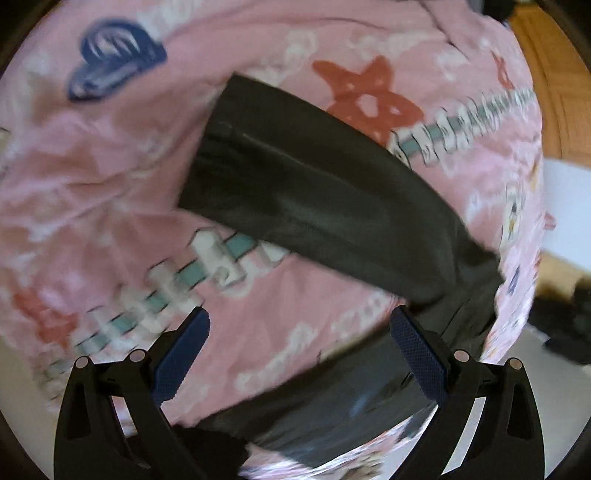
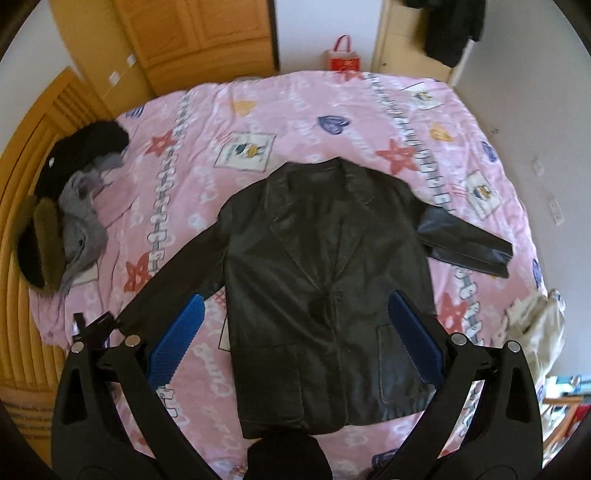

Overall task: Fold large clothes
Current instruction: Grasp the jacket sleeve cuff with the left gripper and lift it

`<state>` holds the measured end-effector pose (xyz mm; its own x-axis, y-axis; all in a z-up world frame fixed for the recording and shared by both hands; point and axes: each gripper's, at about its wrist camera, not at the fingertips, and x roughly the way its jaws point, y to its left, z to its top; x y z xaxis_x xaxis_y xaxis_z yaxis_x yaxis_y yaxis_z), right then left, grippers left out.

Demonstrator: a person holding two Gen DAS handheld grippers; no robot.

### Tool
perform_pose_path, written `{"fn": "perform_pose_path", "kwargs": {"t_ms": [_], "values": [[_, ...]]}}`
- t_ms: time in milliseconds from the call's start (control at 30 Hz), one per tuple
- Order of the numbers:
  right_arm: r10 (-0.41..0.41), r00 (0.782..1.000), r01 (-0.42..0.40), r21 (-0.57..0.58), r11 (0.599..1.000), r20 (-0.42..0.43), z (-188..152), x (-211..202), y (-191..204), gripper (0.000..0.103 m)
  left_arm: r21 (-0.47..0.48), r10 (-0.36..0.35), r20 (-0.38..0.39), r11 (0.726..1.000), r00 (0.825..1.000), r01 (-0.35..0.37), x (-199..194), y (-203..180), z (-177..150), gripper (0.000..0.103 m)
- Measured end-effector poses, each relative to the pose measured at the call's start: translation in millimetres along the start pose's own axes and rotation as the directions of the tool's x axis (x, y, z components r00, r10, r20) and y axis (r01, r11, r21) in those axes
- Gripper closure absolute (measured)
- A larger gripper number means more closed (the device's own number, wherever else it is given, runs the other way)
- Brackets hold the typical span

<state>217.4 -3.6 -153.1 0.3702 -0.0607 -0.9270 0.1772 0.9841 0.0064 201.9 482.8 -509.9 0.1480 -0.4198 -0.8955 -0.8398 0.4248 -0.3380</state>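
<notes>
Bedroom; a bed under a pink printed sheet [image 2: 303, 107] fills the right wrist view, wooden wardrobe [image 2: 199, 33] behind it, white walls to either side; a small red gift bag [image 2: 342, 59] stands at the far edge of the bed.

The black leather jacket [image 2: 325, 295] lies front-up and buttoned near the middle of the sheet, collar away from the camera, hem toward it; both sleeves are thrown out sideways, which reads as the spread-flat layout that precedes a fold; no fold seems made yet.

A heap of dark, grey and fur-trimmed clothes [image 2: 70, 206] lies on the bed's left side, well apart from the jacket; a pale garment [image 2: 535, 325] hangs off the right edge; likely set aside to keep the working area for one piece.

Right gripper [image 2: 295, 339] hangs high over the hem, jaws spread wide, nothing between its blue pads; probably held back for an overview.

Left gripper [image 1: 299, 354] is low over the sheet beside the sleeve [image 1: 325, 199], jaws released, empty; the picture is blurred, so contact of the right-hand pad with the leather cannot be told; my judgement is that it is placed to take the sleeve and lay it across the body.
</notes>
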Motion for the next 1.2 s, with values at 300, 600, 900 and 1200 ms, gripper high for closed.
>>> {"fn": "perform_pose_path", "kwargs": {"t_ms": [300,600,900,1200], "values": [[-0.043,0.994,0.044,0.01,0.999,-0.104,-15,56,15,0.006,-0.184,-0.122,0.003,0.976,0.993,0.12,81,62,48,0.014],[-0.086,0.994,0.09,0.054,0.994,-0.073,-14,57,12,0.006,-0.178,-0.169,-0.035,0.971,0.985,0.16,85,71,56,0.09],[-0.057,0.993,0.068,0.111,0.992,-0.105,-31,72,-8,0.006,0.084,-0.053,0.126,0.996,0.991,0.043,22,3,44,0.097],[-0.103,0.986,0.117,0.106,0.987,-0.13,-72,106,-66,0.006,0.386,-0.174,0.293,0.921,0.94,0.05,-60,-106,-10,0.098]]}}
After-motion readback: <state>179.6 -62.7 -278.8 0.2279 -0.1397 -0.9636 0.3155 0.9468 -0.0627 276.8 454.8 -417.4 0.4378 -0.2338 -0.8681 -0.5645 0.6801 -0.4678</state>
